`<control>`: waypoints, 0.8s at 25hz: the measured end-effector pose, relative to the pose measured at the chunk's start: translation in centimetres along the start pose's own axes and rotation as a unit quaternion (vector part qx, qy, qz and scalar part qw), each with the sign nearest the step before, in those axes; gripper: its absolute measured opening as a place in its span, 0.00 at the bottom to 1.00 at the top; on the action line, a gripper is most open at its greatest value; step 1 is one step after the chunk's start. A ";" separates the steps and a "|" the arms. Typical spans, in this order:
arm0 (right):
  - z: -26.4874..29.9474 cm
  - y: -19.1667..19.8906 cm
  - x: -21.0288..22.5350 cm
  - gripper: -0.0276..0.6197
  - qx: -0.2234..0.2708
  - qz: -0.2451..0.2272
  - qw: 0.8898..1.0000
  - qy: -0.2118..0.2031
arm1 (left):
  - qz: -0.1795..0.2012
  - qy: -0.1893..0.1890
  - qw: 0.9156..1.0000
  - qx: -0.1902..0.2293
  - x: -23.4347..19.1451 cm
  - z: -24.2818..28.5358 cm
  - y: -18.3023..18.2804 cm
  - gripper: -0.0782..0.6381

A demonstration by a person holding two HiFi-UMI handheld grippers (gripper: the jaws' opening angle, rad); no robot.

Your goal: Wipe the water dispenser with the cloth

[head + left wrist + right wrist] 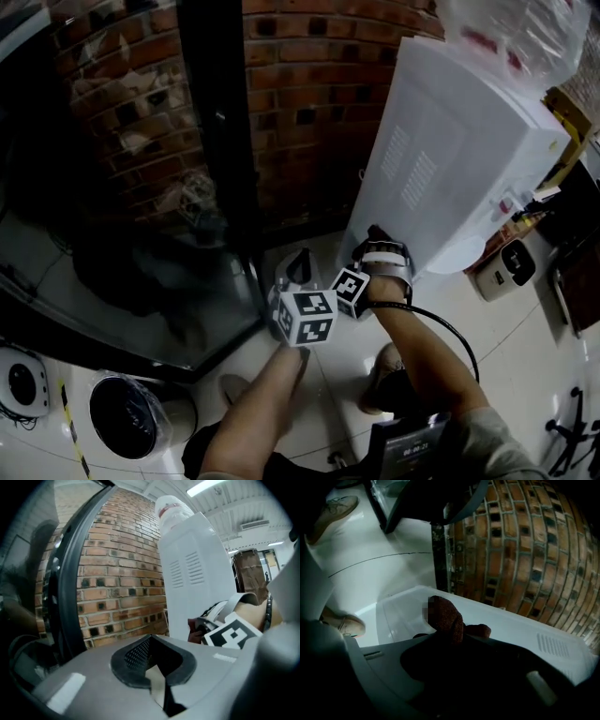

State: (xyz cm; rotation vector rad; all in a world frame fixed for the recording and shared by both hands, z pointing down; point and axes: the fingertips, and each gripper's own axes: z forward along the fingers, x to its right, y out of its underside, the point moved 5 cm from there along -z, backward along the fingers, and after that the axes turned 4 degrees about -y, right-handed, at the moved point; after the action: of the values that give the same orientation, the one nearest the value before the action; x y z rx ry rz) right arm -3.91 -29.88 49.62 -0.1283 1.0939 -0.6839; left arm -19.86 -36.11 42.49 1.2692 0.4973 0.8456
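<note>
The white water dispenser [469, 141] stands tall at the right with a bottle on top; its vented side panel faces me. My right gripper [375, 242] is low against that side panel, shut on a dark red cloth [447, 618] that sticks out past its jaws onto the white panel [511, 630]. My left gripper [298, 267] hangs just left of it, apart from the dispenser, with its jaws together and nothing between them. The left gripper view shows the dispenser [192, 573], the cloth [193, 632] and the right gripper's marker cube [229, 634].
A brick wall [309, 84] rises behind the dispenser, with a black door frame and glass [220, 141] to its left. A black cable [450, 328] loops over the white tiled floor. A white box [506, 267] lies right of the dispenser's foot. Shoes [344, 625] stand below.
</note>
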 end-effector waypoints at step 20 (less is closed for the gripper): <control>8.8 -7.3 -15.1 0.21 -0.007 -0.127 0.985 -0.116 | -0.005 0.015 0.991 -0.130 1.8 3.7 16.9 0.11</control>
State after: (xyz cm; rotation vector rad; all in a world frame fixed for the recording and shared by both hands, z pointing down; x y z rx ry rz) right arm -3.86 -29.04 68.58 -0.3559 0.8659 -0.8654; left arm -20.60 -35.88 59.89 1.0149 0.4032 0.8916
